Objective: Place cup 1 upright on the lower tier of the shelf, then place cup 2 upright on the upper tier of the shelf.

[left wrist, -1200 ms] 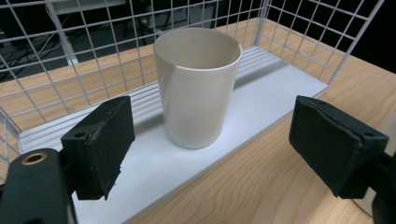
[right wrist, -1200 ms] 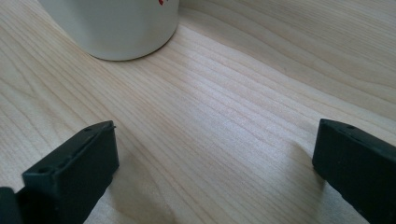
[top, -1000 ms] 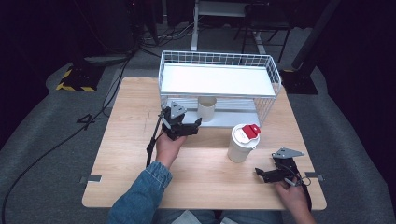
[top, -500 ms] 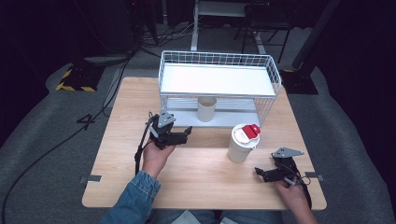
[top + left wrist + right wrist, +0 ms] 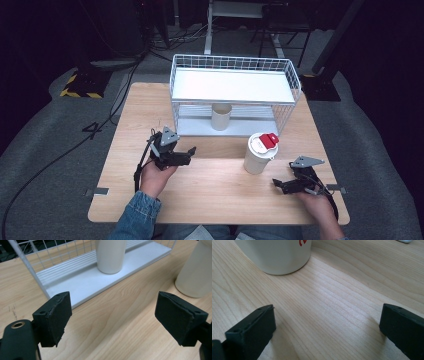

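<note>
You sit at a light wooden table (image 5: 210,200) with rounded corners, standing on grey carpet (image 5: 50,165). The room beyond is dark. At ten o'clock a block striped yellow and black (image 5: 77,86) lies on the floor, with black cables (image 5: 122,85) trailing past it. At twelve o'clock white desk legs (image 5: 209,25) rise; at two o'clock a dark post (image 5: 336,40) leans.

Bright lit table (image 5: 220,195), dark bkgd, sharp pics
</note>
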Action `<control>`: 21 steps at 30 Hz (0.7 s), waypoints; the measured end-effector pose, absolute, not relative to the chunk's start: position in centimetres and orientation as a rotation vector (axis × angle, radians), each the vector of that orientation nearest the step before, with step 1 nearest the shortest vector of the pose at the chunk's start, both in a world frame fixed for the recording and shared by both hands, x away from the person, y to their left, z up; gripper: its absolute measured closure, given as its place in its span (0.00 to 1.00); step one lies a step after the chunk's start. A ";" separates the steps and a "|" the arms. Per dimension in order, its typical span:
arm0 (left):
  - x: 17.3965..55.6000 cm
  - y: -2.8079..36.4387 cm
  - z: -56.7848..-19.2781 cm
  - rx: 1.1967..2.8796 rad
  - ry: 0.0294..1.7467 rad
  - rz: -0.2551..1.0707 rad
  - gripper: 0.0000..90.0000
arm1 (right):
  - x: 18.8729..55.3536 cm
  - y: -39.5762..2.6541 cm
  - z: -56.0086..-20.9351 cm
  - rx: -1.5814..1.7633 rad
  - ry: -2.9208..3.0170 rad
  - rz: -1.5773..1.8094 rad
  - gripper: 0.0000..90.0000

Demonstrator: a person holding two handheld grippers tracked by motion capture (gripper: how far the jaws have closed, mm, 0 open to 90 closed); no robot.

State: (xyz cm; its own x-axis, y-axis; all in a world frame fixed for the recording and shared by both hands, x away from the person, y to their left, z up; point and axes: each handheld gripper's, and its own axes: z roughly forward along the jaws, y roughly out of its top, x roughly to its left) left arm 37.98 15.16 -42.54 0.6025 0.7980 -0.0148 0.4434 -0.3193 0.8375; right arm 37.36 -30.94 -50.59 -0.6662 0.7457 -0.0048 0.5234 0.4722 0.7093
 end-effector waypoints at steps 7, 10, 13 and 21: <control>36.8 16.3 -43.3 1.959 1.016 0.492 0.16 | 37.3 -30.9 -50.6 1.087 2.401 0.994 0.00; 36.3 16.7 -43.6 1.962 1.021 0.497 0.16 | 37.2 -30.8 -50.6 1.101 2.394 0.994 0.00; 35.9 17.1 -43.8 1.991 1.021 0.505 0.16 | 37.2 -30.9 -50.6 1.101 2.392 0.995 0.00; 34.9 17.8 -45.3 2.049 1.028 0.516 0.16 | 36.9 -31.0 -50.6 1.101 2.393 0.999 0.01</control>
State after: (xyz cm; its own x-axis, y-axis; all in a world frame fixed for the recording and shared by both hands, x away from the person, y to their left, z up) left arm 34.85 17.81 -45.29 0.5919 0.8059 0.0148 0.4932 -0.3766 0.7842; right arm 36.89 -31.02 -50.58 -0.6501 0.7599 -0.0013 0.5335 0.4576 0.7113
